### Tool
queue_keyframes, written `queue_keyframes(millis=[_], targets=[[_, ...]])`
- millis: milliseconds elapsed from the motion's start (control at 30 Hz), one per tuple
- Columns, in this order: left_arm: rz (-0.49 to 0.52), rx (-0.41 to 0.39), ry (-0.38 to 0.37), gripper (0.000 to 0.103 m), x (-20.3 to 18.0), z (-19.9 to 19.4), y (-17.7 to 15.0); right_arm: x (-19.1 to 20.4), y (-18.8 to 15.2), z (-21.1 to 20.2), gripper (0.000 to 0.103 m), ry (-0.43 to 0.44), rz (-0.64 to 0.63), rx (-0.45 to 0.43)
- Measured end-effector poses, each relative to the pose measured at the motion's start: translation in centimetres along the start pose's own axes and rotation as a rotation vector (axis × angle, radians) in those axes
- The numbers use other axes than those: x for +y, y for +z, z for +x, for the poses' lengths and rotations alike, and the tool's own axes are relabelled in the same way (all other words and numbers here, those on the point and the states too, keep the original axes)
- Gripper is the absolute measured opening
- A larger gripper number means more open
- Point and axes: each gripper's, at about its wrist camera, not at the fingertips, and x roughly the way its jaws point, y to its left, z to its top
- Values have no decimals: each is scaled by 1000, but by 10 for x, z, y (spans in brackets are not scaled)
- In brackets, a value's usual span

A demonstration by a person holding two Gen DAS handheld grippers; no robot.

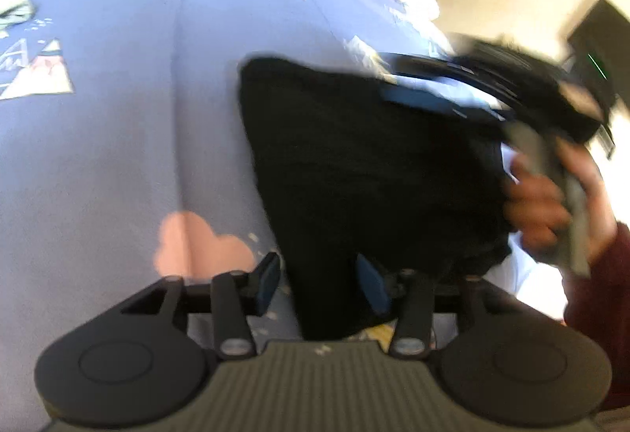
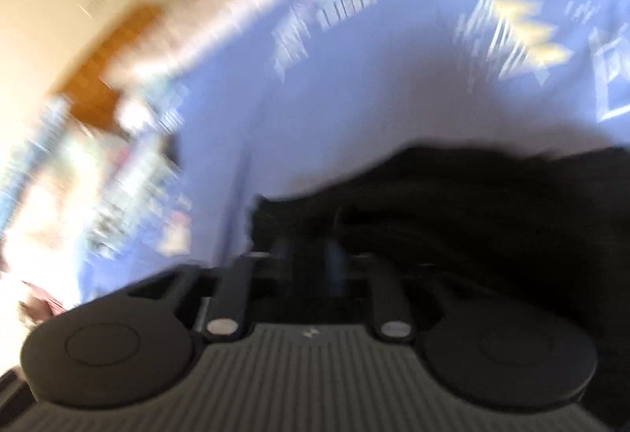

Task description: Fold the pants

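The black pants [image 1: 354,164] lie on the blue printed bedsheet [image 1: 118,156], their long side running from the near edge away to the far right. The left gripper [image 1: 321,284] stands wide, its blue pads [image 1: 269,280] on both sides of the near cloth edge, not yet pressing. The right gripper [image 2: 307,254] is narrow and seems closed on the dark fabric, though blur hides this. I think the left one is nearer to the free corner.
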Motion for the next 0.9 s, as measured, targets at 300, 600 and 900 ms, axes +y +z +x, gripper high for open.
queue_keyframes(millis=[300,600,900], targets=[[-106,-6,-34,71,23,11,36,-71,-40,-150,93,-158,120,-306],[-59,103,-22,87,6,64,42,-95,-75,-113,94,-133,233,-132],[-16,77,41,53,-4,61,36,-30,-80,-83,92,-188,-27,-35]])
